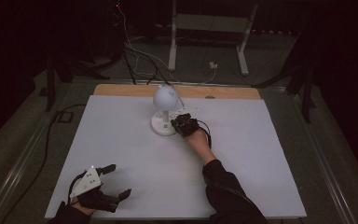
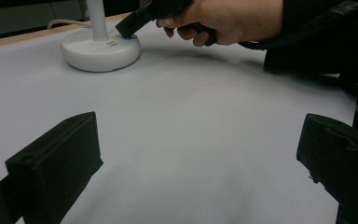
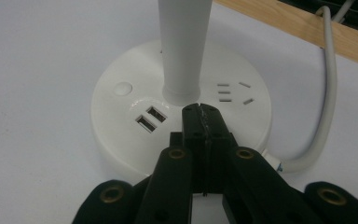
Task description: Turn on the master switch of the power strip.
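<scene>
Lamp point(image 1: 164, 112) stands on the tabletop point(image 1: 121, 140) toward 12 o'clock from centre, near the far edge. Right tongs point(image 1: 175, 124) sit at the lamp base's 4 o'clock, tips over the base point(image 3: 121, 140) just before the stem point(image 3: 184, 46). Two ports point(image 3: 149, 119) lie at the tips' 9 o'clock. Left tongs point(image 1: 116, 179) rest at the tabletop's 7 o'clock corner, well apart from the lamp. Cord point(image 3: 324, 93) leaves the base toward 12 o'clock.

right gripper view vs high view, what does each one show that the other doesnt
Right gripper view alone: two USB ports, a round button and socket slots on the lamp base, with the right gripper shut, tips on the base.
High view alone: the lamp's round head, the left gripper open near the table's front edge, the floor cables.
Both: lamp base, stem, right gripper.
</scene>
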A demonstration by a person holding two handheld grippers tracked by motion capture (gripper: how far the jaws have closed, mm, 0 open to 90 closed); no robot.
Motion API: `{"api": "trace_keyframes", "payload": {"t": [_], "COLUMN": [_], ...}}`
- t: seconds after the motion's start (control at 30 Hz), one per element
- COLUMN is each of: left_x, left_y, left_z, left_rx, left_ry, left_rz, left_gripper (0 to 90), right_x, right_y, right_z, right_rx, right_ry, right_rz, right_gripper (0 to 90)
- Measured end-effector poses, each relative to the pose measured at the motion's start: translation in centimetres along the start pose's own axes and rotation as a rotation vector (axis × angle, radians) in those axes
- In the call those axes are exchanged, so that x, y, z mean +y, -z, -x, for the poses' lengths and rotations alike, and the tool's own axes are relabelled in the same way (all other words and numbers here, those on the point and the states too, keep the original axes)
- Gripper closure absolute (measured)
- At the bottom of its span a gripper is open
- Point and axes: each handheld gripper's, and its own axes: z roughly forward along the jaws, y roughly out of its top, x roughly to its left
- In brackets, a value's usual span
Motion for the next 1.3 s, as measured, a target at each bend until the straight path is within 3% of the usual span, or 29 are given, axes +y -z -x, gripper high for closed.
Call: {"api": "trace_keyframes", "payload": {"t": [0.07,0.53,0.63,0.8,0.93,1.03,1.3], "left_x": [0.0,0.0,0.0,0.0,0.0,0.0,0.0], "left_y": [0.0,0.0,0.0,0.0,0.0,0.0,0.0], "left_z": [0.0,-0.1,-0.1,-0.1,-0.1,-0.1,-0.1], "left_rx": [0.0,0.0,0.001,0.002,0.002,0.001,0.001], "left_ry": [0.0,0.005,0.006,0.004,0.003,0.003,0.003], "left_rz": [-0.002,0.002,0.002,0.001,-0.001,-0.001,-0.002], "left_gripper": [0.2,0.2,0.2,0.2,0.2,0.2,0.2], "right_x": [0.0,0.5,0.7,0.6,0.5,0.3,-0.1], "right_y": [0.0,-0.1,0.2,0.7,1.4,1.8,2.2], "right_z": [0.1,-0.4,-0.2,-0.1,0.0,-0.1,-0.6], "right_rx": [0.005,-0.038,-0.023,-0.015,0.018,0.044,0.111], "right_ry": [-0.014,0.044,0.005,0.009,-0.014,-0.007,-0.014], "right_rz": [-0.002,-0.015,0.007,0.007,0.014,0.018,-0.006], "right_gripper": [90.0,90.0,90.0,90.0,89.9,79.9,36.5]}}
